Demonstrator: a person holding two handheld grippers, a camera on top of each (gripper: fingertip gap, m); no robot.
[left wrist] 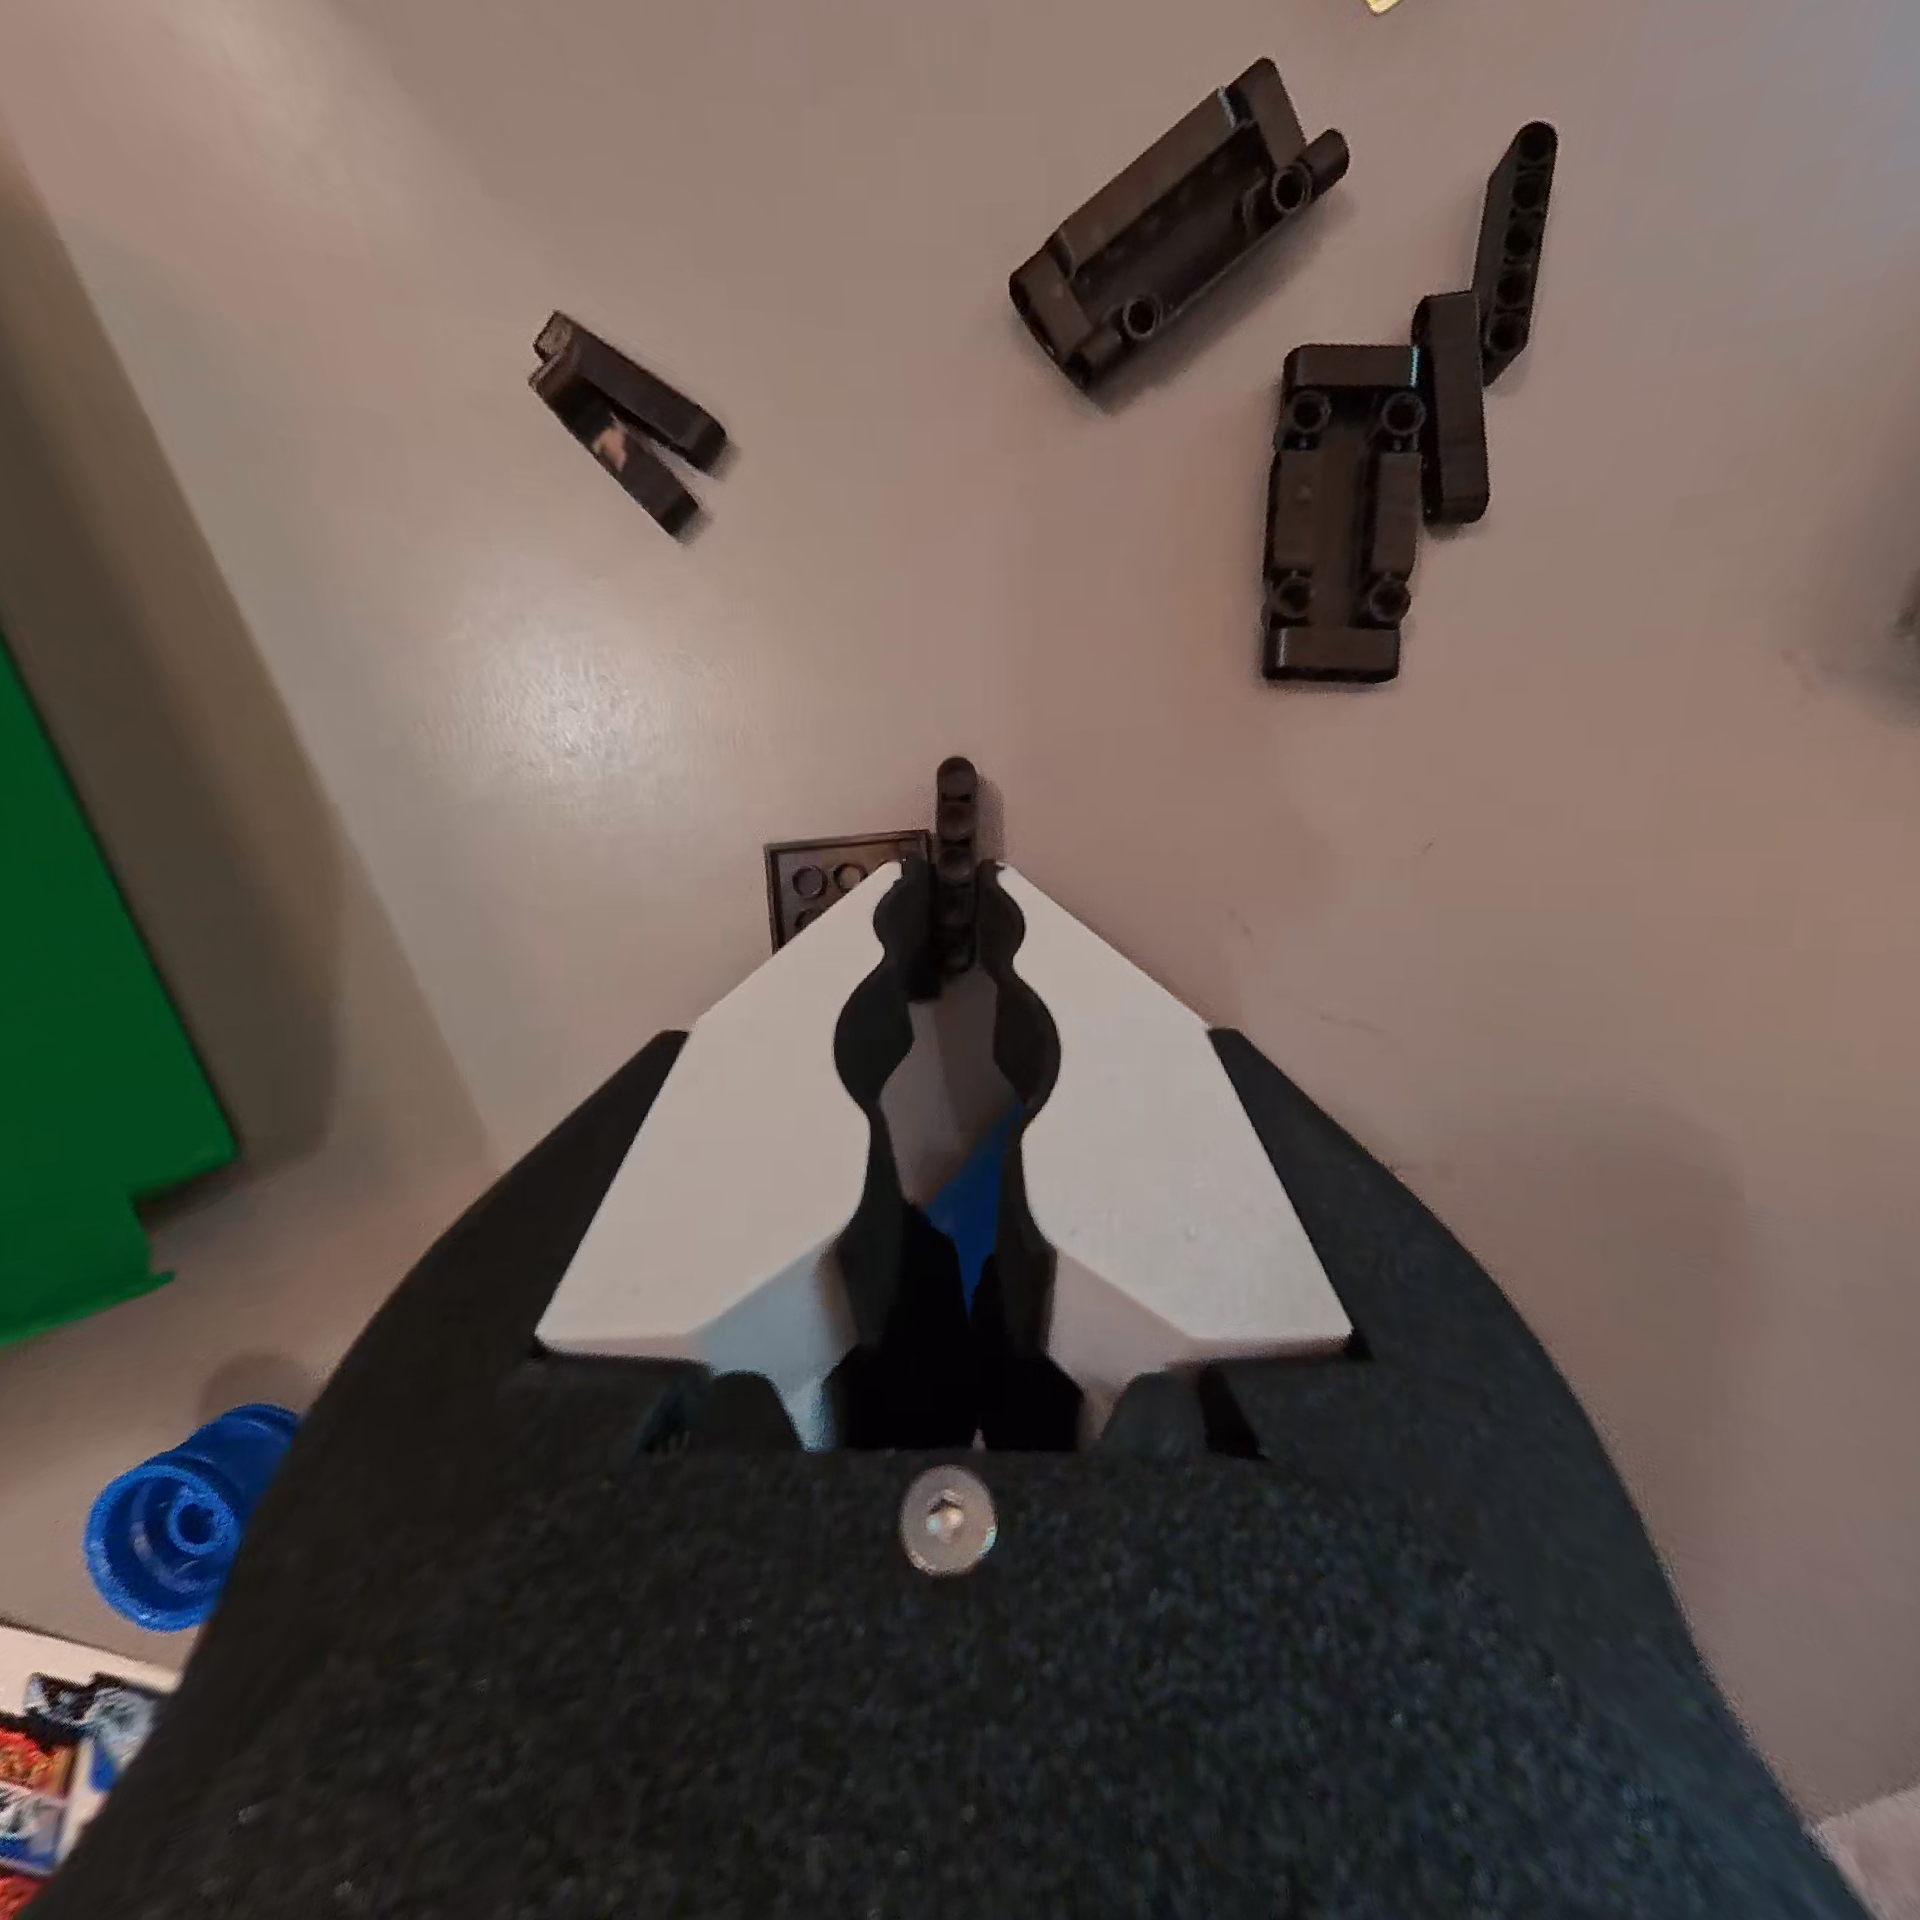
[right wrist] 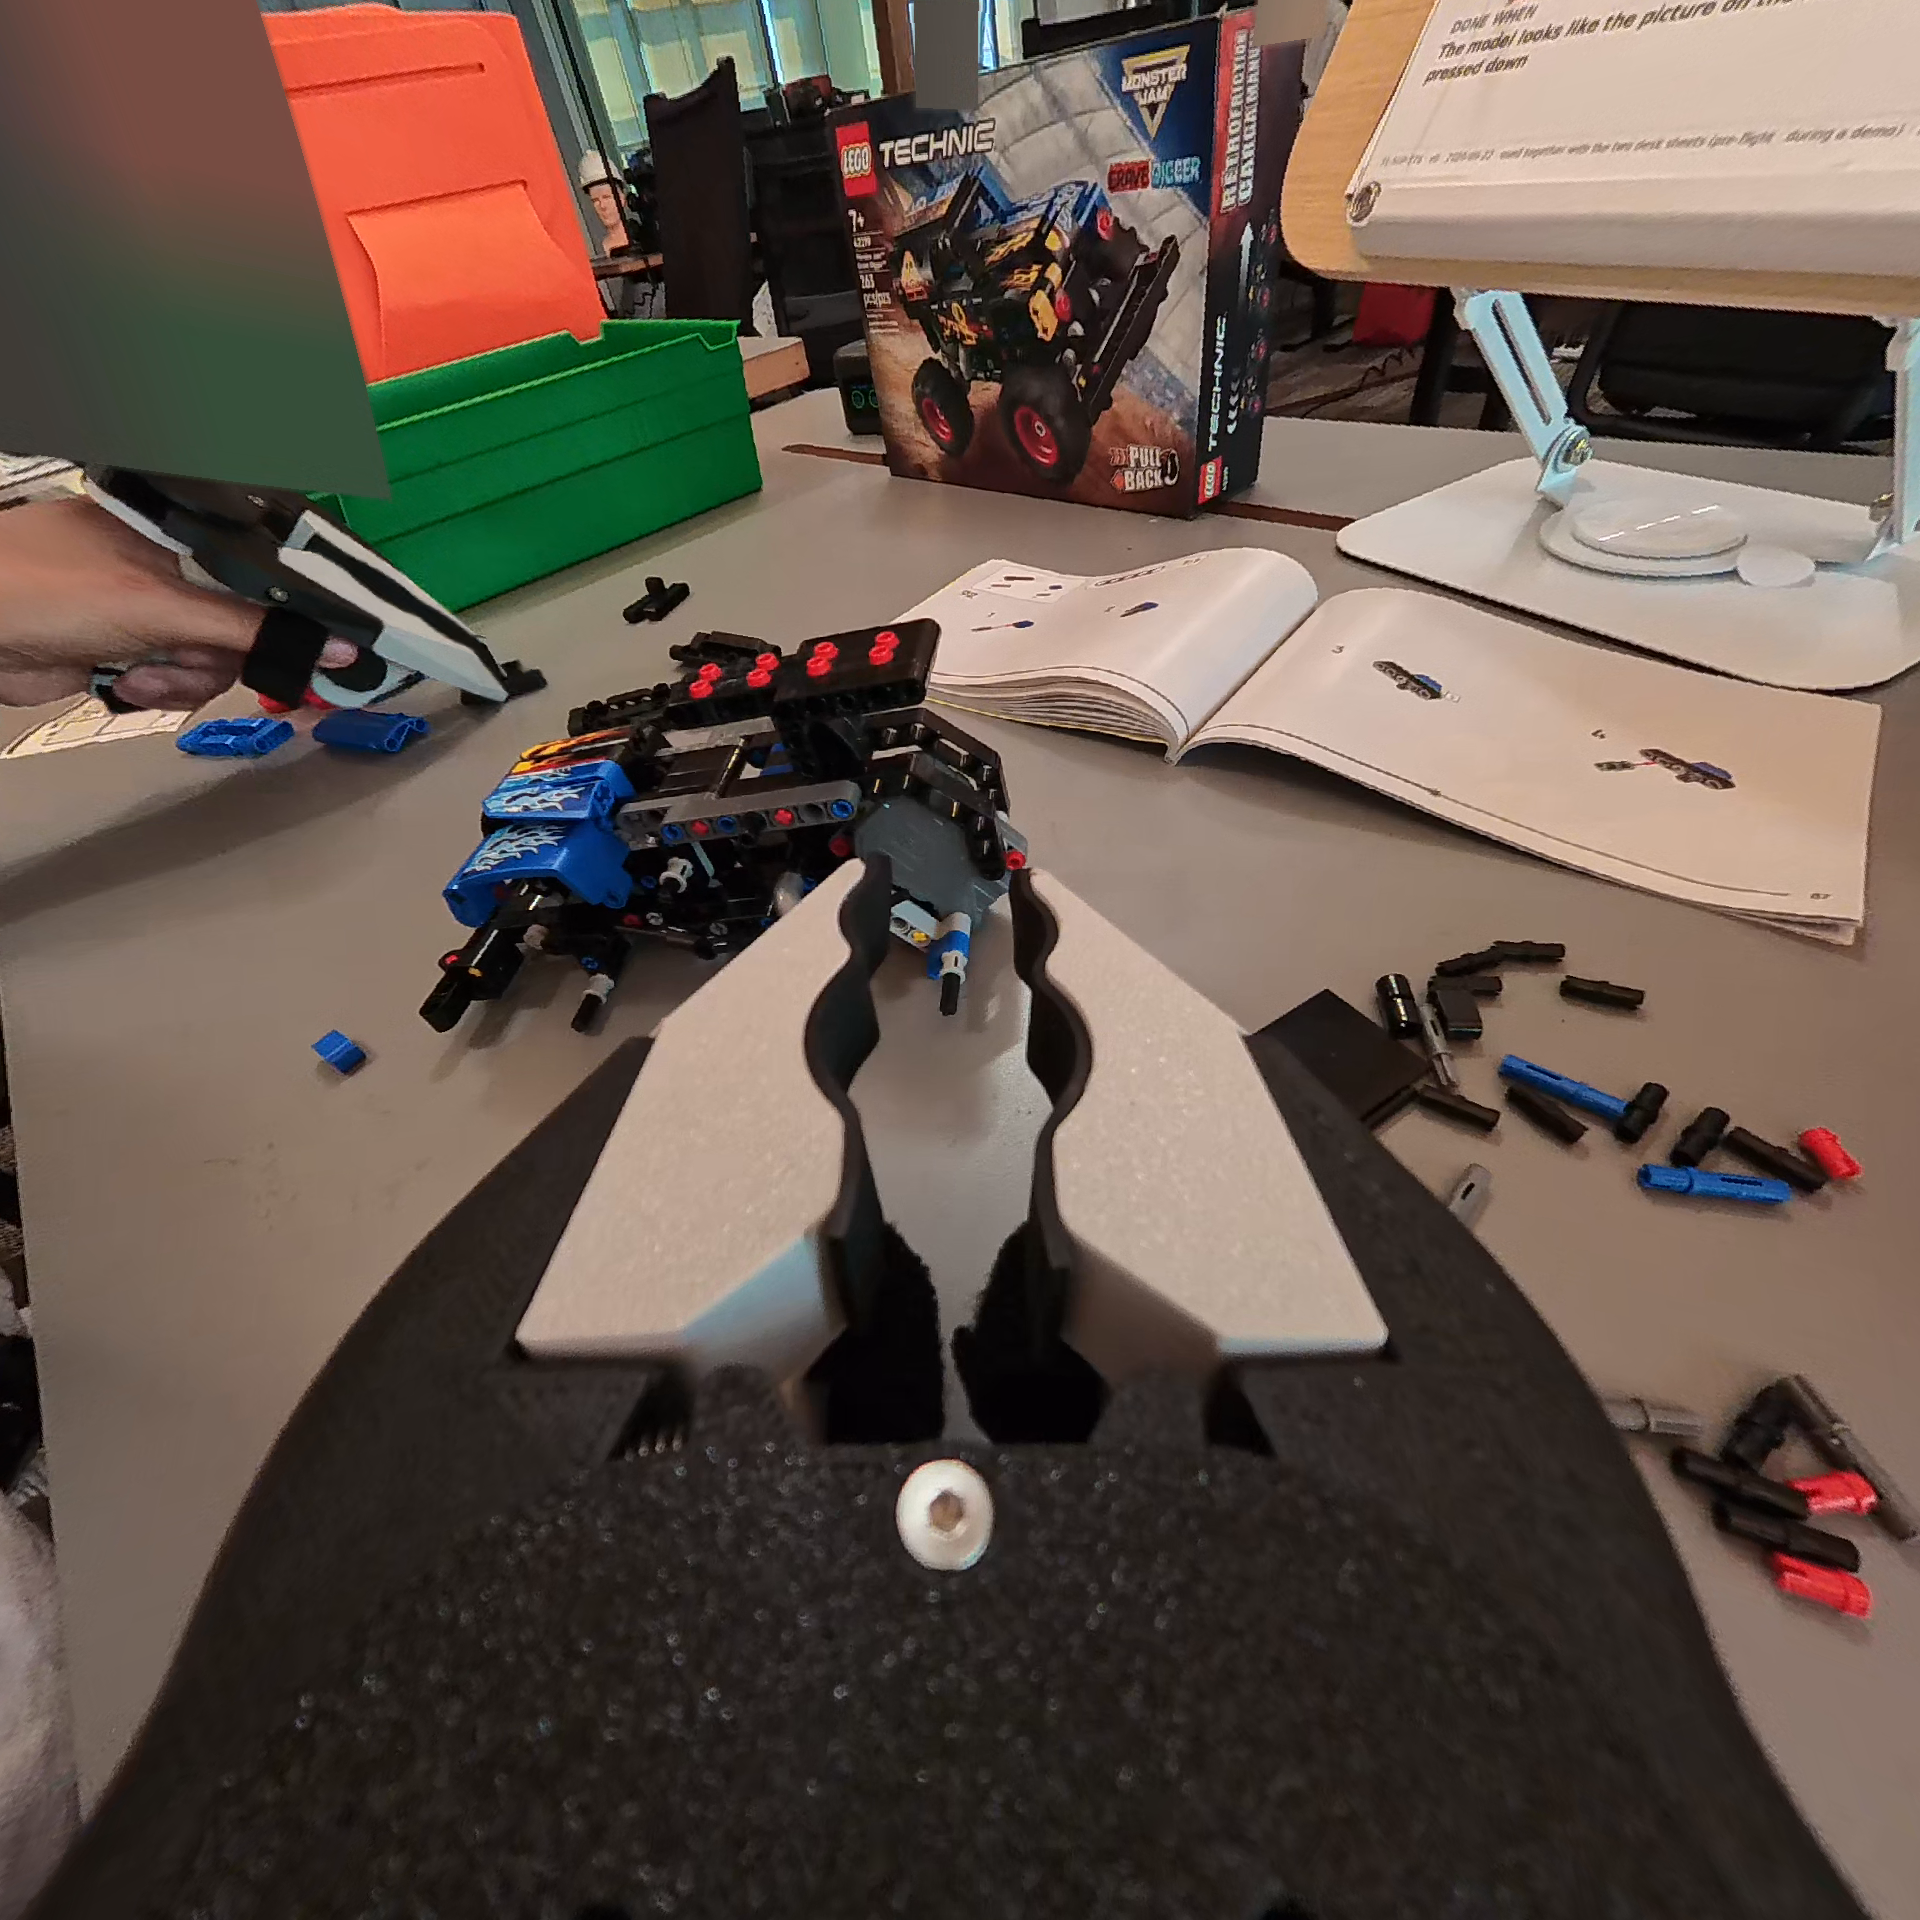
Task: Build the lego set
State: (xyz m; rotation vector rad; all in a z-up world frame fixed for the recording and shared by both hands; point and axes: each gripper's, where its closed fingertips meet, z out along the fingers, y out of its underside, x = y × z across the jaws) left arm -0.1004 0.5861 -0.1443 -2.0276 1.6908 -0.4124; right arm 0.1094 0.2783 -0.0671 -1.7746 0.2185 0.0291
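The left gripper (left wrist: 954, 883) is pinching a thin black beam (left wrist: 956, 821) in narrow jaws, over the grey surface (left wrist: 1143, 831). The right gripper (right wrist: 940, 883) is resting with jaws wide and empty, the half-built truck (right wrist: 727, 800) lying just beyond at 11 o'clock, loose pins (right wrist: 1683, 1143) at 3 o'clock.

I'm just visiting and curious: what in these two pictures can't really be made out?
- Left wrist view: the dark plate is half hidden behind the left gripper, which pinches a black beam.
- Left wrist view: the blue wheel is partly covered by the gripper's body.
- Right wrist view: the truck model has its near end hidden behind the right gripper.
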